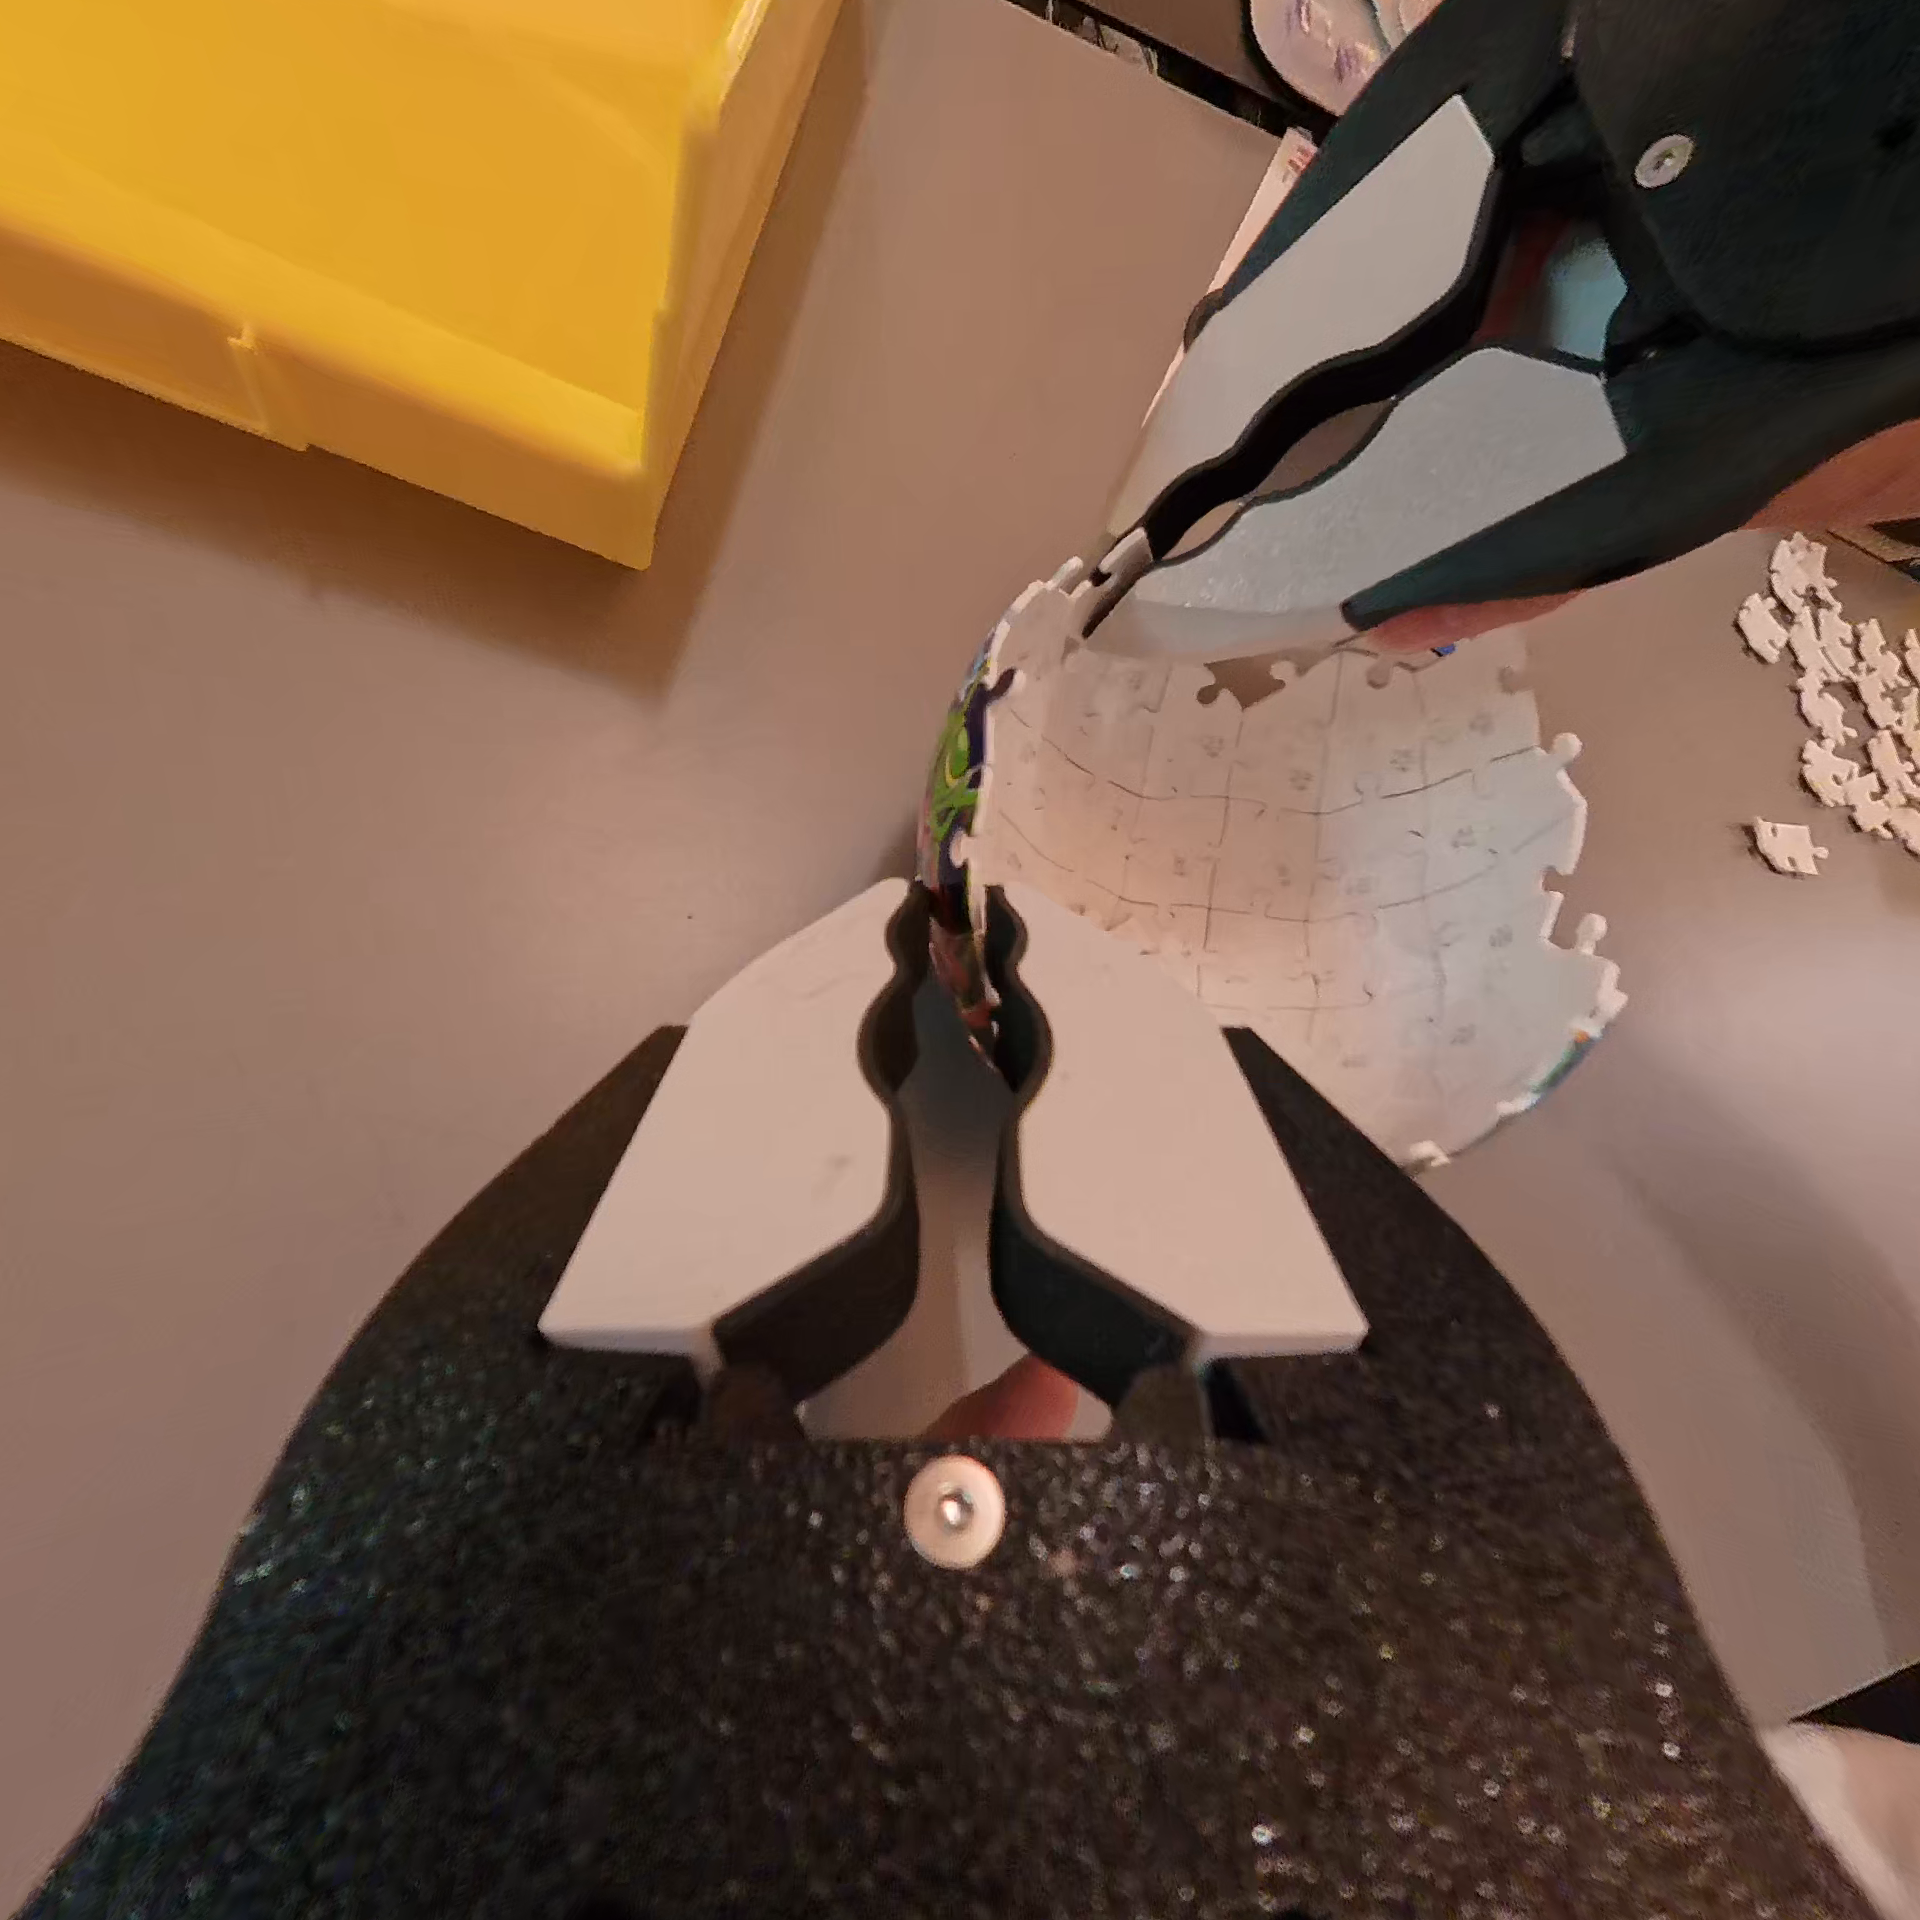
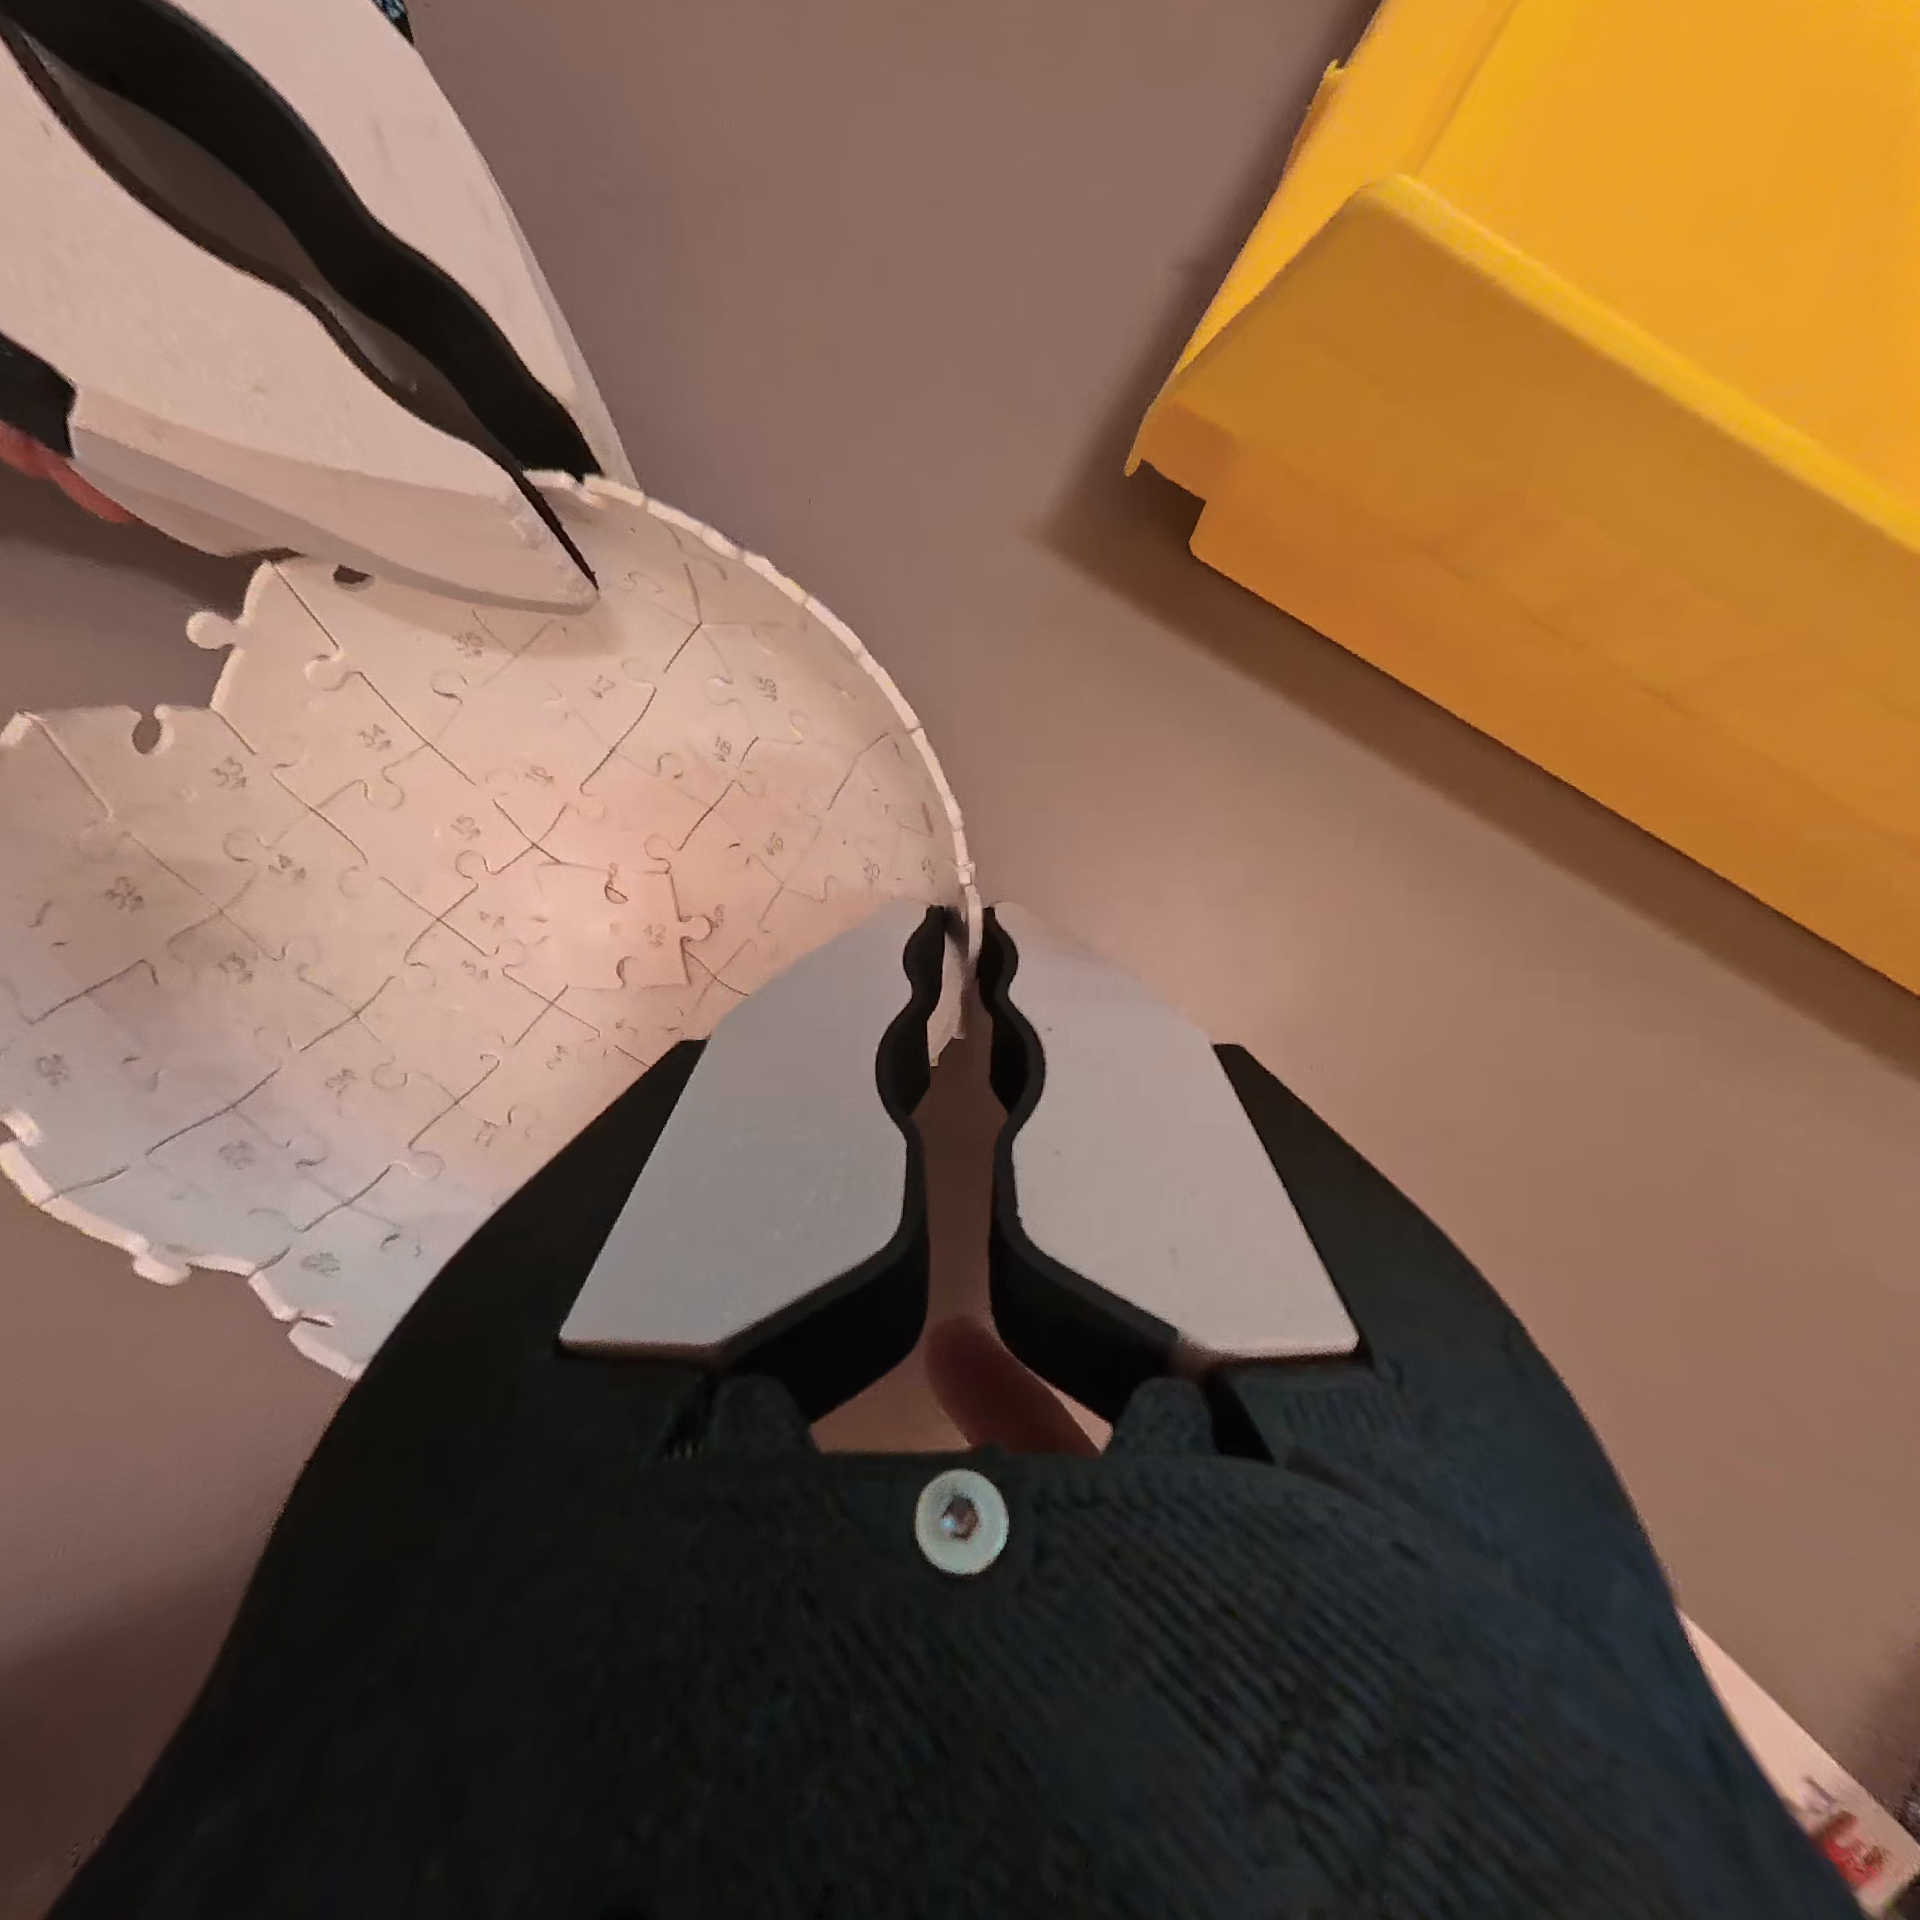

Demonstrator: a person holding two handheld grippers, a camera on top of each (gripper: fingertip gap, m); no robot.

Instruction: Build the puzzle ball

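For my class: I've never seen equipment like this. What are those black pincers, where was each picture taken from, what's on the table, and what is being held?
There is no robot here. A person holds a two-finger clamp in each hand, and a camera on each one looks forward along its fingers.

In the left wrist view, the left tool is shut on the rim of a half-built puzzle ball, a curved shell with a white inside and a printed outside. The right tool comes in from the upper right, pinching the rim further along.

The right wrist view shows the same shell from the other side, with that tool gripping its edge.

On the tan table sit a yellow plastic bin and a pile of loose white puzzle pieces.
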